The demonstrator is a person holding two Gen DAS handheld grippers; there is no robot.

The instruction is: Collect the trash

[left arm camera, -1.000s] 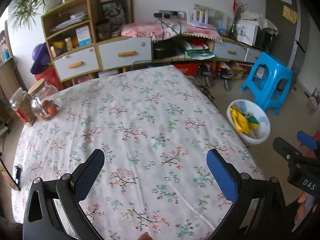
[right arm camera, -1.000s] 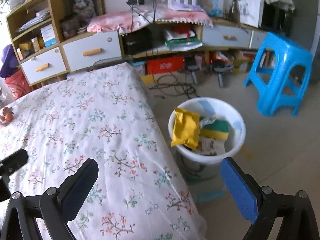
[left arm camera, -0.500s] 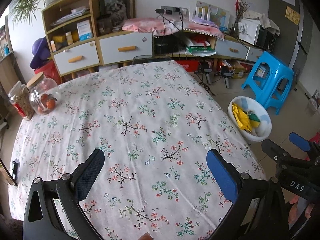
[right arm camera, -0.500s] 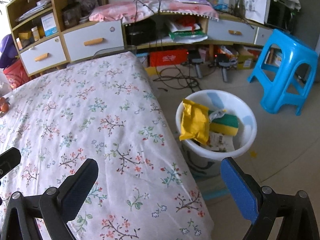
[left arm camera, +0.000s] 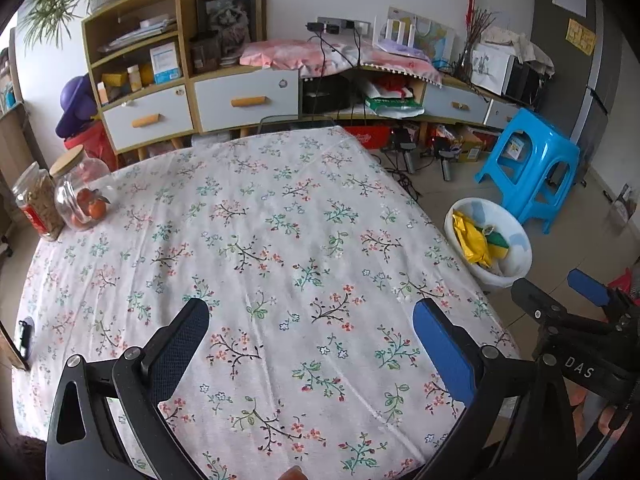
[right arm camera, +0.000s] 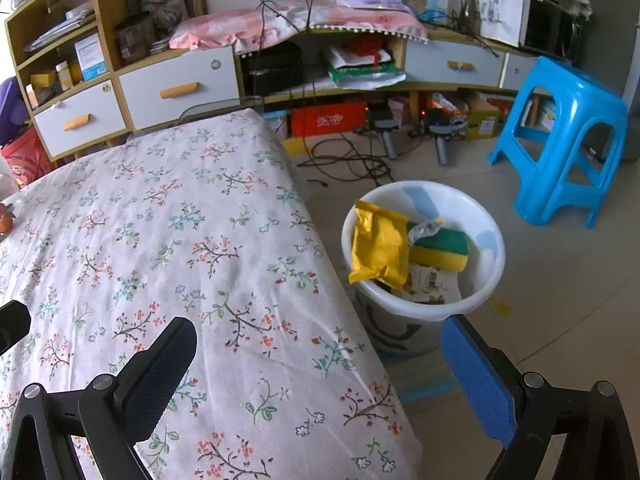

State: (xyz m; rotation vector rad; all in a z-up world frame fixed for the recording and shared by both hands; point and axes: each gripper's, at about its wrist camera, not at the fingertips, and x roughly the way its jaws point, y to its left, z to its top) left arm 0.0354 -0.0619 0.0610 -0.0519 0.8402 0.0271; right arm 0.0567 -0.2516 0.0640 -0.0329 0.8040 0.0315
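Under both grippers spreads the floral tablecloth, bare between their fingers. Ahead and right of the right gripper, on the floor just beside the table, stands the white bin holding a yellow packet and a green-yellow sponge. Left gripper and right gripper gape wide, gripping nothing.

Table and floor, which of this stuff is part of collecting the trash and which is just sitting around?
Part of the job:
bin
yellow bag
sponge
left gripper, right gripper, both open and empty

Just sitting around:
jars
stool
cabinet
cables
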